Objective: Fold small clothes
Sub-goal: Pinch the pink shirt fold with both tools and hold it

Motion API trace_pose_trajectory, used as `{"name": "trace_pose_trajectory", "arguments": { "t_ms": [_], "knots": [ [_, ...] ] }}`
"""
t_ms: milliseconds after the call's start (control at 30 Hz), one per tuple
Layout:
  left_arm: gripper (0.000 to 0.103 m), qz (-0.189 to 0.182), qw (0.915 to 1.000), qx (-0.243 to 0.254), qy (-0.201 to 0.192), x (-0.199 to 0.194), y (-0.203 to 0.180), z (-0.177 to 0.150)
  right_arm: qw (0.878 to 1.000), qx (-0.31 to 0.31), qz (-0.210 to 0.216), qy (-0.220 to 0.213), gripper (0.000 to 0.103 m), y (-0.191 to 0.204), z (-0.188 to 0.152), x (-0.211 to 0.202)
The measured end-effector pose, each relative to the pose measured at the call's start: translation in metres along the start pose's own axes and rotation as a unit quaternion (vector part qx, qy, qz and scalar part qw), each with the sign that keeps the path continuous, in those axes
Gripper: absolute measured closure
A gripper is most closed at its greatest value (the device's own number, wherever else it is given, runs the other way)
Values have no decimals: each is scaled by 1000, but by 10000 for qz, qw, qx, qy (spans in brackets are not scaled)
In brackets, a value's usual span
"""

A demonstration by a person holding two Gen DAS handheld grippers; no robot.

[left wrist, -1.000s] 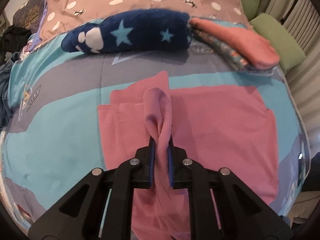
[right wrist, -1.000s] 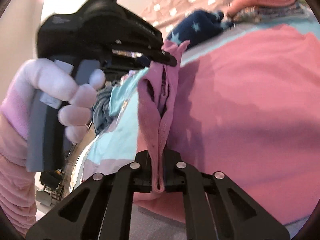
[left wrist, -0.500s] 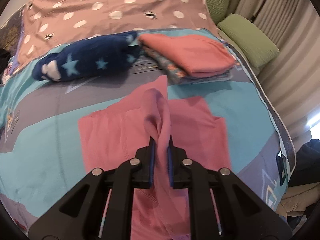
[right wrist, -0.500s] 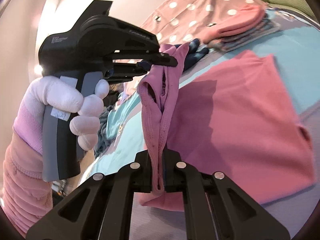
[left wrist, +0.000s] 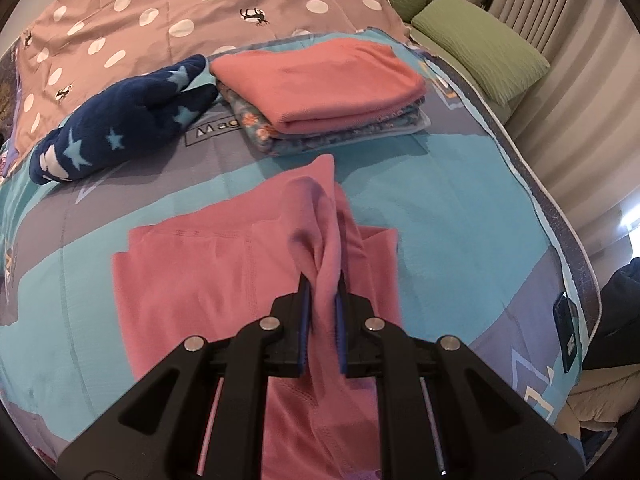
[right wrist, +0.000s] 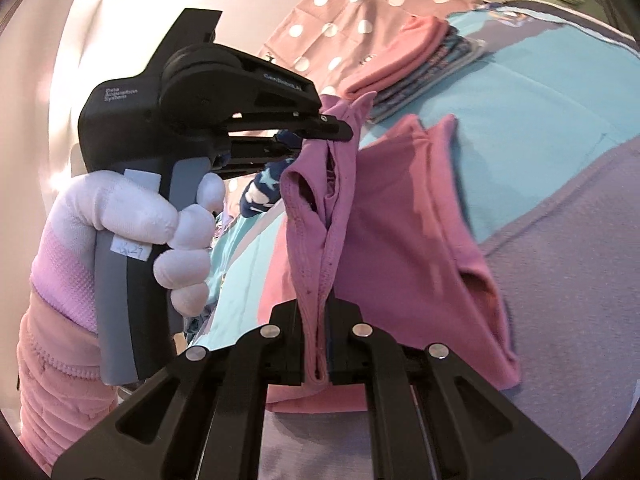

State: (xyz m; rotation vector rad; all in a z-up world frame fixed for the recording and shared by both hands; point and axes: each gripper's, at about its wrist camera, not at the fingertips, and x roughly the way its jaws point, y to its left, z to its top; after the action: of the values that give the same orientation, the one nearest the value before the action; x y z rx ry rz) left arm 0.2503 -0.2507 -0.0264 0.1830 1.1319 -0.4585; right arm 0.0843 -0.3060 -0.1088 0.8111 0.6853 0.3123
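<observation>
Close up, the left gripper (left wrist: 321,300) has its two fingers pinched tight on a bunched edge of the pink garment (left wrist: 192,280). The right gripper (right wrist: 320,344) pinches another part of the same edge, with its fingers nearly shut on the cloth. In the right wrist view a white-gloved hand (right wrist: 136,216) holds the handle of the left gripper, and both grippers sit close side by side.

The held edge is up in the air. The rest of the pink garment lies spread on the blue and grey bedspread (left wrist: 460,184), right under the grippers. The lifted part hangs over the flat part, so this looks like a fold in the middle of being made (the top half is not laid down yet).

Farther back sits a neat stack of folded clothes (left wrist: 324,96), with a pink piece on top and patterned ones below it. So some of the job looks done already. Just left of the stack lies a dark blue star blanket (left wrist: 120,128), and behind that a dotted pillow (left wrist: 180,8).

What is left, I think: lay the edge down, make the garment smaller, and put it on the stack.
</observation>
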Motion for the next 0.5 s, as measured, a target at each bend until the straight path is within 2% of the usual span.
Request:
{"name": "trace_pose_trajectory", "arguments": {
  "t_ms": [500],
  "knots": [
    [92,117,9995,99,265,33,-27,3,9990,444,-42,63,97,-24,-9,-27]
  ]
}}
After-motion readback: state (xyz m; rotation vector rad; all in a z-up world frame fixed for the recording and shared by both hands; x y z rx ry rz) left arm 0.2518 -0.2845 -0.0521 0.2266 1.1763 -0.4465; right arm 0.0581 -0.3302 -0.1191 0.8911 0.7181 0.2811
